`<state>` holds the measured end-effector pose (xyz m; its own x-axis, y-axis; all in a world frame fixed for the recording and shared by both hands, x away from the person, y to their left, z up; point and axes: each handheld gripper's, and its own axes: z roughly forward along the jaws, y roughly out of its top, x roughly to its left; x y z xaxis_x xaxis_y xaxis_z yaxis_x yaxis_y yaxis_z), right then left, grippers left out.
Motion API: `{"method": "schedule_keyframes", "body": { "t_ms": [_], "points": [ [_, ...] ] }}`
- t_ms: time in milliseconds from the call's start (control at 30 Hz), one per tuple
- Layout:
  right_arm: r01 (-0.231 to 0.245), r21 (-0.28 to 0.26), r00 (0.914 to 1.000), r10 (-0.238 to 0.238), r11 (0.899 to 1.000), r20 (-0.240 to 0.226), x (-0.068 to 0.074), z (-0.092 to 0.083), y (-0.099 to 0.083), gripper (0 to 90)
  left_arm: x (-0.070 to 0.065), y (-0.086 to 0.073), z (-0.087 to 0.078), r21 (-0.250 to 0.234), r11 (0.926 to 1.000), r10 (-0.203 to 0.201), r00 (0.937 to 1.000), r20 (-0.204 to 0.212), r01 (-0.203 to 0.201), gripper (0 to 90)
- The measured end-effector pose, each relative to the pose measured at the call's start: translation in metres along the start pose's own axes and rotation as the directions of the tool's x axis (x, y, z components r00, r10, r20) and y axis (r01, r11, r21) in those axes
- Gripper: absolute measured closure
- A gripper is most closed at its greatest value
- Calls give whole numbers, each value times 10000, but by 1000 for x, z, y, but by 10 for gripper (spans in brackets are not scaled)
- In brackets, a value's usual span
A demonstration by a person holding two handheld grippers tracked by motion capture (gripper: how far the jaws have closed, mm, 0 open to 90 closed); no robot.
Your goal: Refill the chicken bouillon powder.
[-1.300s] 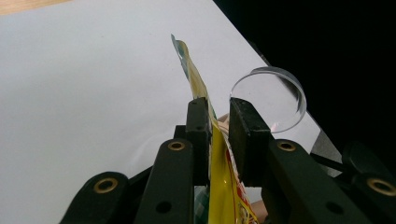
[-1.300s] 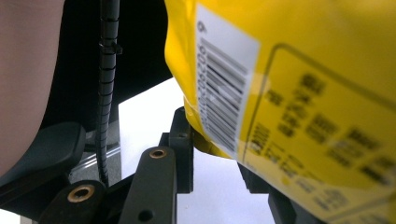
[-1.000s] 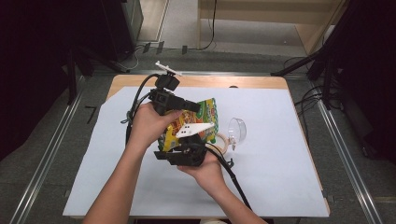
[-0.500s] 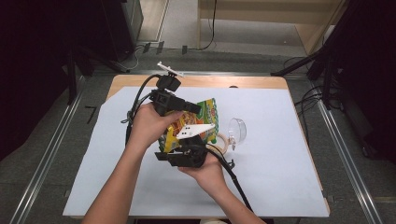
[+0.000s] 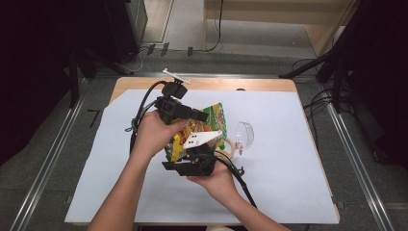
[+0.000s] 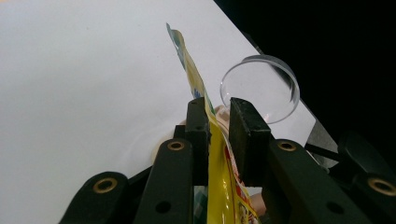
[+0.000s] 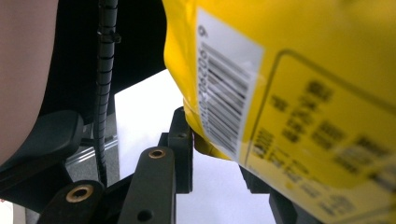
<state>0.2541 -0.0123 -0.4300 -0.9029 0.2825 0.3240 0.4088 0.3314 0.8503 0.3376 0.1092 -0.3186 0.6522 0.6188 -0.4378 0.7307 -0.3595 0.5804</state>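
Much of the yellow snack bag (image 5: 199,129) is hidden in the high view behind the person's left hand (image 5: 154,134) and the right claw's (image 5: 192,155) grey plate; in the right gripper view the bag (image 7: 299,93) crowds the lens, its print is blurred beyond the barcode, and it covers the right-hand jaw almost wholly, so whether both pads press on it cannot be told there. The left claw (image 6: 218,122) stands narrow, its two pads closed on the bag's thin upper edge (image 6: 196,88), which runs up between them; the right claw (image 7: 212,144) is also narrow, one jaw touching the bag's lower corner. The bag hangs above the counter (image 5: 288,163), held at its top by the left claw (image 5: 195,114) and at its bottom by the right; just right of the bag lies a clear plastic cup (image 5: 244,134) on its side, and between bag and cup a pale ring (image 5: 230,147) that is hard to make out. White sheeting covers the counter, a wooden strip showing at the edge beyond the bag; dark stands and cables ring the grey floor (image 5: 57,159).
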Motion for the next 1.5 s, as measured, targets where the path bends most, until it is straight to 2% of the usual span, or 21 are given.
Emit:
{"method": "schedule_keyframes", "body": {
  "t_ms": [200, 300, 500, 667, 733, 933, 1267, 1400, 1500],
  "points": [
    [124, -51, 9999, -125, 9999, -81, 3, -1, -6, 707, -5, -6, -1, -55, 10000, 34, 9998, 191, -33, 780],
    [374, -49, 9992, -374, 9993, -145, 6, -1, -9, 711, -7, -10, -1, -14, 10000, 76, 9999, 110, -76, 781],
    [691, 91, 9976, -690, 9976, -103, 8, -1, -13, 708, -5, -17, -2, -171, 9998, 76, 9996, 268, -71, 812],
    [524, 123, 9985, -521, 9986, -193, 6, 0, -17, 692, -7, -19, -3, -146, 9997, 187, 9997, 179, -184, 818],
    [609, 130, 9980, -606, 9981, -196, 6, -1, -18, 684, -8, -20, -4, -94, 9996, 251, 9996, 158, -249, 821],
    [654, 252, 9976, -649, 9975, -221, 7, -2, -23, 642, -7, -23, -2, 26, 9999, 168, 9996, 213, -169, 827],
    [606, 345, 9978, -596, 9976, -302, 3, -2, -29, 638, -5, -25, 1, 99, 9997, 202, 9994, 284, -205, 826],
    [469, 354, 9985, -458, 9983, -301, 2, -1, -33, 624, -2, -27, 1, 202, 9995, 223, 9984, 522, -234, 832],
    [533, 419, 9983, -522, 9977, -267, 2, -1, -34, 614, 0, -29, 1, 174, 9995, 257, 9981, 568, -267, 829]
  ]
}}
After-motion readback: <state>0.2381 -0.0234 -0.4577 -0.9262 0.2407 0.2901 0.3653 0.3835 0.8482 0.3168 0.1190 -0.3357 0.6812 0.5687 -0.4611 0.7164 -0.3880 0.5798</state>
